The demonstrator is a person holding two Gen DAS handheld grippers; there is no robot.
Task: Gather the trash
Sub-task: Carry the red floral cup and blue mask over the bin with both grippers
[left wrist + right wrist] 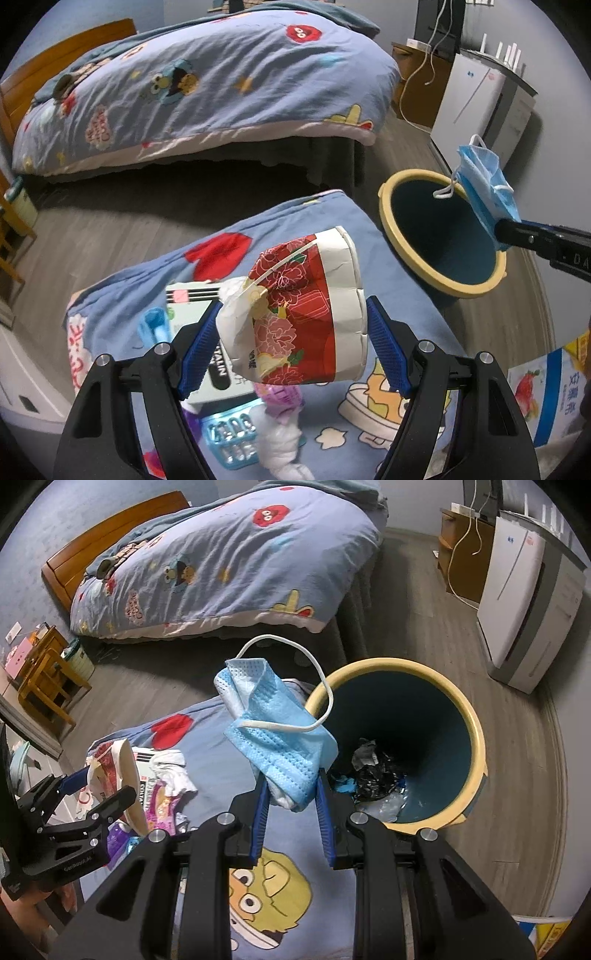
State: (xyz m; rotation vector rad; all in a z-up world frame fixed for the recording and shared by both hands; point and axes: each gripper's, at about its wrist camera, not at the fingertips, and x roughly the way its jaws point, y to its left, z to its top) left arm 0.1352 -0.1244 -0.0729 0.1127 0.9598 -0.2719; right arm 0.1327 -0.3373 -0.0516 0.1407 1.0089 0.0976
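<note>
Left claw [291, 332]: clamped on a crushed paper cup [306, 310], red flower print with a white rim, squeezed between the blue pads [388, 350]. It's held up above the blue cartoon quilt [140, 280], not touching it.

Right claw [291, 786]: pinched on a blue face mask [277, 731], one white ear loop sticking up and curling over toward the bin. Mask sits right by the bin's near rim, partly over it.

Trash bin [476, 746]: cream rim, dark teal inside, standing on the floor just beside the quilt edge. At the bottom there's some black crumpled stuff and clear plastic, can't really tell what any of it is.

Hard to make out: the pile under the left claw. There's a white box with black lettering [218, 373], half hidden by the cup and the pad, text only partly readable. A blue blister pack [232, 439], a pinkish-purple wrapper [280, 398] and a wad of white tissue [284, 443] lie near it, overlapping each other.

Cut off: a carton with a strawberry picture [532, 387] at the right edge of the left view, only a slice shows.

In the way: the claw bodies block the lower part of both views, so the quilt under them is mostly hidden.

Around: a bed [207, 85] with the same sort of cartoon cover across the wood floor [92, 236], a white appliance [517, 590] by the wall, a wooden cabinet [461, 554] with white cords hanging over it, small wooden furniture [48, 679] at the left.
</note>
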